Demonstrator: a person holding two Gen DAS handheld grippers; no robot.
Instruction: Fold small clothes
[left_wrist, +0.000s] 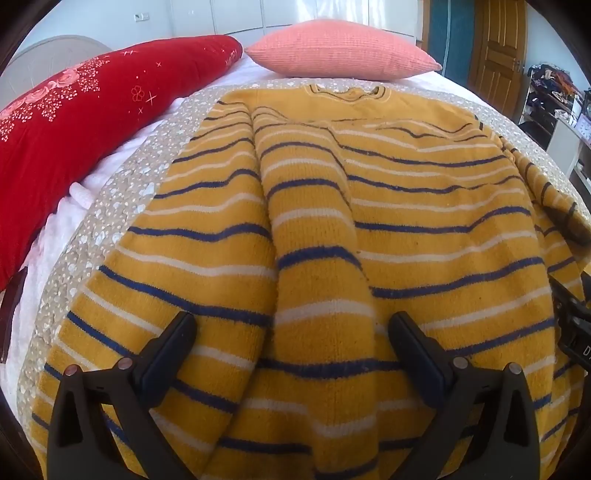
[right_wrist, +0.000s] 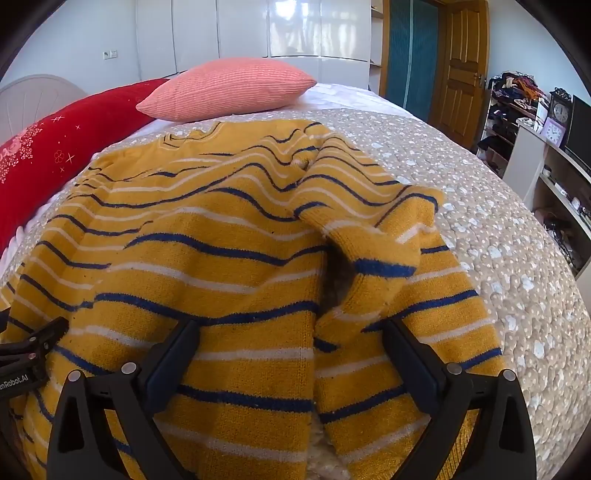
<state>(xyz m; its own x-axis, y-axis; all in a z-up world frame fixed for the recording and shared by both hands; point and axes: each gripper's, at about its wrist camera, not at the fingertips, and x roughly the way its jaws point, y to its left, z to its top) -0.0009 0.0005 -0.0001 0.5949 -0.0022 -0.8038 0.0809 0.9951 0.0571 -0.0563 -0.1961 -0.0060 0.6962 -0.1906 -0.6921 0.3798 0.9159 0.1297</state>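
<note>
While the yellow striped sweater (left_wrist: 332, 206) lies spread on the bed (right_wrist: 480, 221), only its sleeves look folded in, so I think most folding is left. My left claw (left_wrist: 291, 325) and right claw (right_wrist: 291, 332) both hang low over the hem, wide apart, holding nothing.

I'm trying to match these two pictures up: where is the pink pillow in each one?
Left wrist view: the pink pillow lies top centre, beyond the sweater's collar.
Right wrist view: the pink pillow lies upper left of centre.
Shared landmark: the red pillow lies just to its left in both.
</note>
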